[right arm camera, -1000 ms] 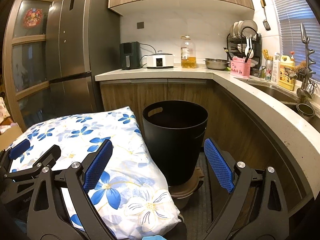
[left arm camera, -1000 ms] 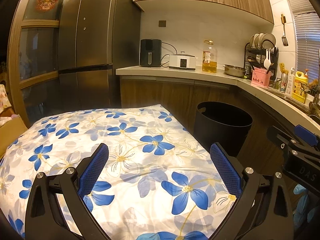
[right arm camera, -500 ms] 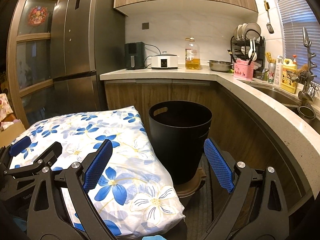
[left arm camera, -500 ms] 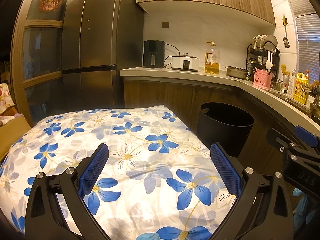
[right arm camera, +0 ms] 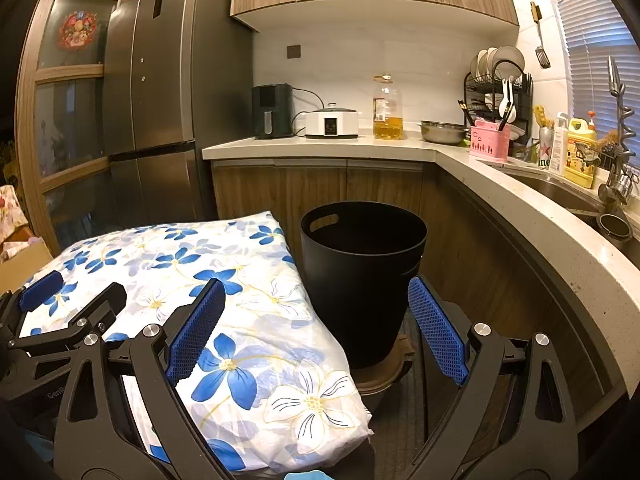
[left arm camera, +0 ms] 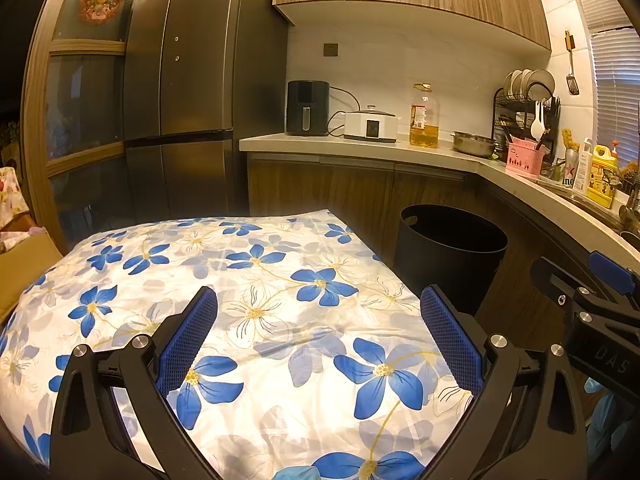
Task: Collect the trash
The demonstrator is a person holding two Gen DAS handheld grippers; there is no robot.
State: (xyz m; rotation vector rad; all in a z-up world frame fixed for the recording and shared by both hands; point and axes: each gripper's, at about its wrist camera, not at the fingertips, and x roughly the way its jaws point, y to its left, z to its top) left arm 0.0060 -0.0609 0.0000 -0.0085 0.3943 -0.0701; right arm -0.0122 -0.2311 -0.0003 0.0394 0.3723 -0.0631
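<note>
Floral-covered table [left arm camera: 248, 280]: no trash visible on it. Black bin [right arm camera: 362, 276] stands upright on the floor just beside the table's right edge, mouth up, long axis vertical; judged light, rigid, best taken at the rim handle slot. Left gripper [left arm camera: 320, 336] and right gripper [right arm camera: 316, 328]: fingers spread wide, empty.

The inside bottom of the round black plastic bin [right arm camera: 362, 276] is too dark to tell. The flower-printed blue and white cloth [left arm camera: 256, 316] hides whatever carries it. A pale blue scrap [right arm camera: 308, 475] is cut off by the bottom edge.
</note>
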